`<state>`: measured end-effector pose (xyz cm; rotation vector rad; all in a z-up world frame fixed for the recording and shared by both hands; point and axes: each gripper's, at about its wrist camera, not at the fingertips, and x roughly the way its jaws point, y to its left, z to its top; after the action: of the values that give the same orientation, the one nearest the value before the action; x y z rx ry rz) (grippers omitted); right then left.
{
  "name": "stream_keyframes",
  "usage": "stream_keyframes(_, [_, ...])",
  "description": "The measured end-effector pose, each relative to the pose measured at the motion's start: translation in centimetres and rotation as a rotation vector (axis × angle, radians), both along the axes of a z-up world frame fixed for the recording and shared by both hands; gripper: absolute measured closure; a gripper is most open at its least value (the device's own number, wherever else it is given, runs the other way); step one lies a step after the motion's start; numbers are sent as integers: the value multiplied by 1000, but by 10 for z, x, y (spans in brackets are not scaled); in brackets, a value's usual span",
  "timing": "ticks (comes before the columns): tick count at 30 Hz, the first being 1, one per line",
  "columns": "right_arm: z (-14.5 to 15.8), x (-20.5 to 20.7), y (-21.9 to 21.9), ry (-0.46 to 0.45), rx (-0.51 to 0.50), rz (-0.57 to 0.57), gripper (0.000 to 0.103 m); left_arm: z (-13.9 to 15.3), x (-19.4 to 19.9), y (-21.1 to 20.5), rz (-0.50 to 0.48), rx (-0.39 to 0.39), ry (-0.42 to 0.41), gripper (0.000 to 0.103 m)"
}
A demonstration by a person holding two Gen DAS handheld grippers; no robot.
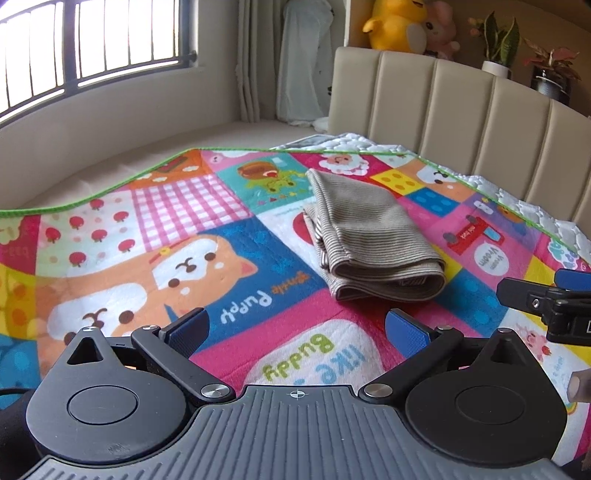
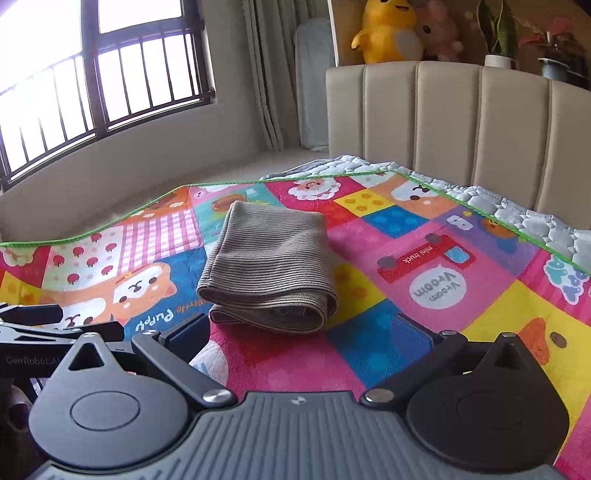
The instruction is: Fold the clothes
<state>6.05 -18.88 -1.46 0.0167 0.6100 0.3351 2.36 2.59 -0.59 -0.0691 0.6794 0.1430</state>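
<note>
A beige striped garment (image 1: 373,240) lies folded into a thick rectangle on a colourful cartoon play mat (image 1: 207,229). It also shows in the right wrist view (image 2: 269,266), on the same mat (image 2: 443,295). My left gripper (image 1: 297,328) is open and empty, held over the mat a short way in front of the garment. My right gripper (image 2: 303,328) is open and empty, just in front of the garment's near folded edge. The right gripper's fingers (image 1: 546,295) show at the right edge of the left wrist view.
The mat covers a bed with a beige padded headboard (image 1: 461,107) at the back right. Plush toys (image 1: 395,22) and potted plants (image 1: 498,40) stand behind it. A barred window (image 1: 85,44) and curtains (image 1: 251,59) are at the back left. A white quilt (image 2: 517,214) edges the mat.
</note>
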Motion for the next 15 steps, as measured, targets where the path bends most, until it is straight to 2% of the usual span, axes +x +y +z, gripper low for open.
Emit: stream_keyframes(15, [-3,0,5,4,-33,9,0,-2,0,1,6,-11,12,0])
